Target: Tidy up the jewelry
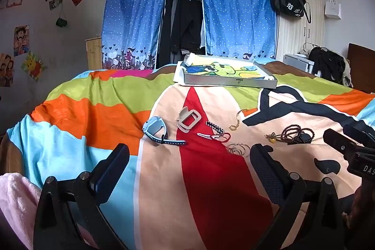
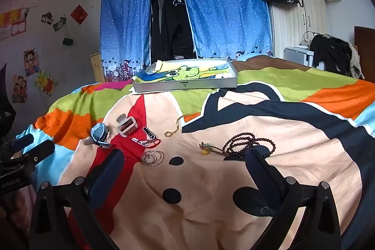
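Jewelry lies spread on a colourful bedspread. A blue watch [image 1: 156,130] [image 2: 100,134], a beige hair claw [image 1: 188,120] [image 2: 126,125], striped and red-white clips [image 1: 214,131] [image 2: 146,137], a gold chain [image 1: 238,120] [image 2: 175,127], silver hoops [image 1: 238,148] [image 2: 152,157], a yellow-bead cord [image 1: 271,137] [image 2: 207,149] and a dark bead necklace [image 1: 296,134] [image 2: 248,144]. A shallow grey box [image 1: 228,82] [image 2: 185,83] with a cartoon lining sits behind them. My left gripper [image 1: 189,156] is open, short of the items. My right gripper [image 2: 185,161] is open, near the beads.
The bed's far edge drops off behind the box, before blue dotted curtains [image 1: 236,8] and hanging clothes. A pink cloth [image 1: 16,198] lies at the near left. My right gripper's body [image 1: 351,149] shows in the left view, my left one [image 2: 21,156] in the right view.
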`<state>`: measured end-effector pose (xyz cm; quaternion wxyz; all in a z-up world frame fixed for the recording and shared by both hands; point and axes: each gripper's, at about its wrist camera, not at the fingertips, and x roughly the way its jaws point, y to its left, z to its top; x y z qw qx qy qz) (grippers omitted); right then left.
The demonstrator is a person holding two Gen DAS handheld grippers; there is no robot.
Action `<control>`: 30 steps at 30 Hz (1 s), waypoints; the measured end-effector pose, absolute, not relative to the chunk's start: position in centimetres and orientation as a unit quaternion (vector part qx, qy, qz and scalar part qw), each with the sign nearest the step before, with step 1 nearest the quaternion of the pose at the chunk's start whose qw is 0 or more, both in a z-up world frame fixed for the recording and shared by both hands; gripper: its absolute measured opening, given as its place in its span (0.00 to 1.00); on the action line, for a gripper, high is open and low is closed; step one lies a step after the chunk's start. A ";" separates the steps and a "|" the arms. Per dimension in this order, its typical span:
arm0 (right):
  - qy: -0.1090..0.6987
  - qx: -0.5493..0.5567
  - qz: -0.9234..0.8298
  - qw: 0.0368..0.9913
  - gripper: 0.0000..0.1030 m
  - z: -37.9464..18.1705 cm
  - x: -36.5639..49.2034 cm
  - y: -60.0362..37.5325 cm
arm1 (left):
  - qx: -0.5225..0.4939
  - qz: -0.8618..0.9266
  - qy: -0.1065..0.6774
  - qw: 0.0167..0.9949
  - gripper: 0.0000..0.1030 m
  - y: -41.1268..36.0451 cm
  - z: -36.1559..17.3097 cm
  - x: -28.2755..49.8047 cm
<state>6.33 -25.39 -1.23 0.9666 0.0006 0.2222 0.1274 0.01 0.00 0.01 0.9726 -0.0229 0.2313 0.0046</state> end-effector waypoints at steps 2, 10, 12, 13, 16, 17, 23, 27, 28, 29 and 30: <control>0.222 0.000 0.126 0.967 1.00 -1.2 6.3 -25.4 | -0.023 0.006 0.231 0.973 0.98 0.0 0.0 0.0; 0.224 0.005 0.128 0.966 1.00 -1.2 6.2 -25.3 | -0.023 0.004 0.231 0.973 0.98 -0.1 0.1 0.2; 0.225 0.006 0.128 0.966 1.00 -1.3 6.4 -25.5 | -0.023 0.002 0.231 0.973 0.98 0.0 0.1 0.3; 0.225 0.007 0.128 0.966 1.00 -1.2 6.3 -25.5 | -0.022 0.002 0.230 0.973 0.98 -0.3 0.0 0.1; 0.226 0.006 0.127 0.966 1.00 -1.2 6.3 -25.5 | -0.023 0.001 0.230 0.973 0.98 -0.3 -0.1 -0.2; 0.225 0.007 0.128 0.966 1.00 -1.3 6.4 -25.5 | -0.023 0.001 0.230 0.973 0.98 -0.3 -0.1 -0.2; 0.225 0.007 0.129 0.966 1.00 -1.2 6.3 -25.5 | -0.021 0.001 0.231 0.973 0.98 -0.3 0.3 0.0; 0.226 0.007 0.128 0.966 1.00 -1.1 6.2 -25.4 | -0.020 0.000 0.232 0.973 0.98 -0.3 0.2 0.0; 0.225 0.007 0.128 0.966 1.00 -1.1 6.2 -25.4 | -0.020 0.000 0.232 0.973 0.98 -0.3 0.2 0.0; 0.225 0.008 0.128 0.966 1.00 -1.2 6.3 -25.4 | -0.020 0.000 0.232 0.973 0.98 -0.3 0.2 0.0; 0.226 0.008 0.129 0.966 1.00 -1.4 6.3 -25.3 | -0.020 0.000 0.231 0.973 0.98 -0.3 0.2 0.0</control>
